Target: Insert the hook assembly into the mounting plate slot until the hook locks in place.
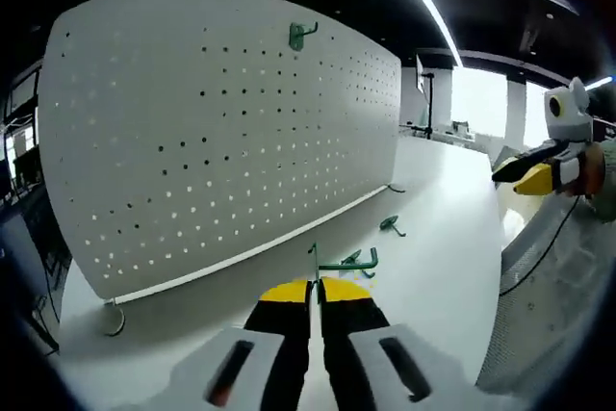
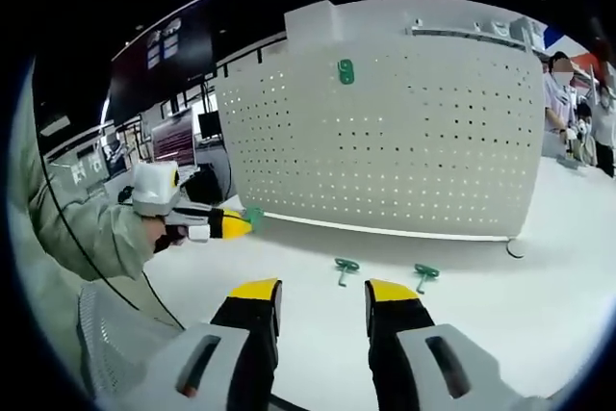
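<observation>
While the left gripper (image 1: pixel 316 288) sits low in its own view, its yellow-tipped jaws are pinched together on a thin green hook (image 1: pixel 339 263), whose wire stem pokes up between the tips and whose arm runs off to the right just above them. Right beyond that, on the white table (image 1: pixel 433 267), another green hook (image 1: pixel 392 225) lies loose, a bit nearer the board's foot. Further back stands the white pegboard (image 1: pixel 221 132), upright and full of small holes, with a green hook already hung (image 1: pixel 301 36) near its top edge. Off at the right edge of that view, the right gripper (image 1: pixel 525 172) comes in, held in a person's hand.

Over in the right gripper view, the right gripper (image 2: pixel 322 300) has its jaws spread well apart with nothing between them, just bare table (image 2: pixel 318 334) showing in the gap. Past the tips, two loose green hooks lie on the table: one roughly centre (image 2: pixel 345 267) and one further right (image 2: pixel 424 274), both apart from the gripper and short of the board. To the left, a sleeve (image 2: pixel 91 233) and hand bring in the left gripper (image 2: pixel 231 224), and something green shows at its yellow tip, though it's too small to make out properly. Behind it all, the pegboard (image 2: pixel 404 141) carries the mounted green hook (image 2: pixel 346 70) up high. People stand at the far right, behind the board's edge.
</observation>
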The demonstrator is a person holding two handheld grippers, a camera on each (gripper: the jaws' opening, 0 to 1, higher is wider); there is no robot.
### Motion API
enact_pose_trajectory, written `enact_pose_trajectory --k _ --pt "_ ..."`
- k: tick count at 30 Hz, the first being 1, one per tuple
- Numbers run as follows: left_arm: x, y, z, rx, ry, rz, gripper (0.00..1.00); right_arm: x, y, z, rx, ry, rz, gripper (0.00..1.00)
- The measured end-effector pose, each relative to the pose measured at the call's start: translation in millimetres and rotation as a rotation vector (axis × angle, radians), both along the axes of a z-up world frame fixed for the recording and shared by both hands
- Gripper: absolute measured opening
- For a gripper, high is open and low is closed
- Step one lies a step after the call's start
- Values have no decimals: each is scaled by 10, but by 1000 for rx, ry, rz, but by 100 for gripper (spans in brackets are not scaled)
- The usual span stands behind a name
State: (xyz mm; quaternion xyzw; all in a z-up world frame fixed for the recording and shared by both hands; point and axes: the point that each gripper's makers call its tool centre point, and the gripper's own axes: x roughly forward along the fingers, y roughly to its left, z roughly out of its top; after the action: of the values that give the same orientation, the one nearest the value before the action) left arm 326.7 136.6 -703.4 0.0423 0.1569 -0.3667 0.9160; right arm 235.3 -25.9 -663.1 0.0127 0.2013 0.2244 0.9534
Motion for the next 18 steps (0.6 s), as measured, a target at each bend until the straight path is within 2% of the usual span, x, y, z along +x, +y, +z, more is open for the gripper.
enact_pose_trajectory --k 8,13,18 --pt "-164 -203 404 -67 -76 -24 3 42 115 214 38 -45 22 32" --pt "-293 -295 523 -85 -101 -37 3 82 251 358 63 -77 50 31" --pt "-423 -364 673 -137 -117 -43 3 108 418 491 104 -101 82 30"
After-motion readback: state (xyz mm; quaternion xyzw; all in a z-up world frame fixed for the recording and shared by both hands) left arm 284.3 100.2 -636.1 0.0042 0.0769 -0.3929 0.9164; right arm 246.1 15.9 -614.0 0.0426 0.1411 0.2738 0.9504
